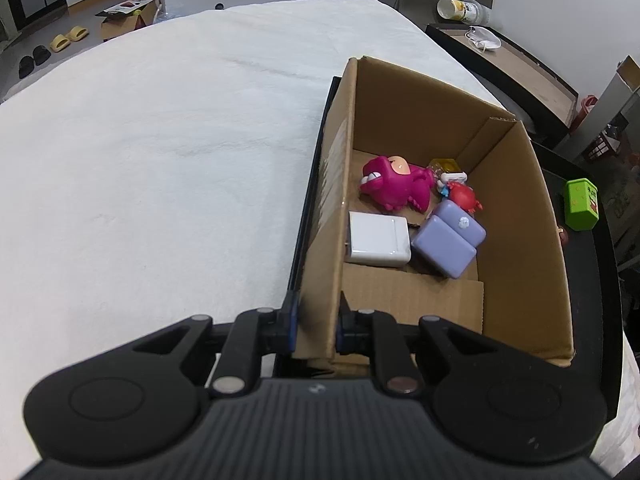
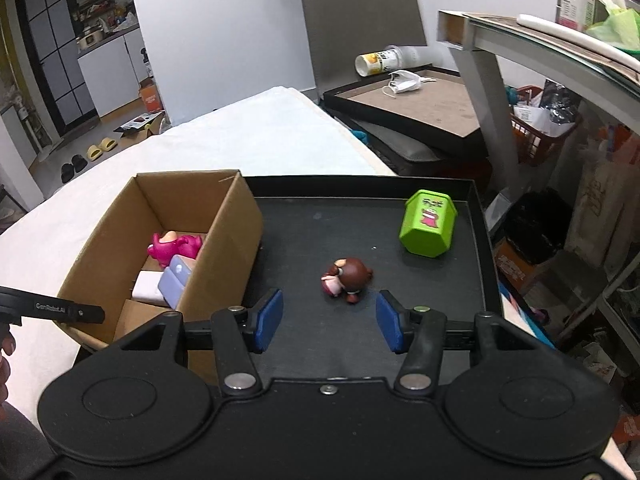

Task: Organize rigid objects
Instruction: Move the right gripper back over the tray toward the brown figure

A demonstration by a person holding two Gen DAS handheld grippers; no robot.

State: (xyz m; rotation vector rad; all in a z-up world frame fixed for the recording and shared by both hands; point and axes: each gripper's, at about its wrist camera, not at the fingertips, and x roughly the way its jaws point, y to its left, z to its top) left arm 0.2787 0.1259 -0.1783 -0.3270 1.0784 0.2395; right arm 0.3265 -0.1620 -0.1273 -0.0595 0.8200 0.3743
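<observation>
A cardboard box (image 1: 524,216) stands on the left of a black tray (image 2: 460,280). Inside lie a magenta dinosaur toy (image 1: 394,186), a white charger block (image 1: 378,239), a purple block (image 1: 448,240), a small red toy (image 1: 463,197) and a yellow piece (image 1: 444,166). My left gripper (image 1: 316,330) is shut on the box's left wall. My right gripper (image 2: 330,322) is open above the tray, just in front of a small brown-haired figurine (image 2: 347,277). A green container (image 2: 427,223) lies on its side at the tray's far right. The box (image 2: 224,256) also shows in the right wrist view.
The tray sits on a white cloth-covered table (image 1: 160,160). Beyond the table's right edge are a low wooden-topped stand (image 2: 424,104) with a tipped cup (image 2: 380,62) and a face mask (image 2: 404,82), and a metal table leg (image 2: 486,92).
</observation>
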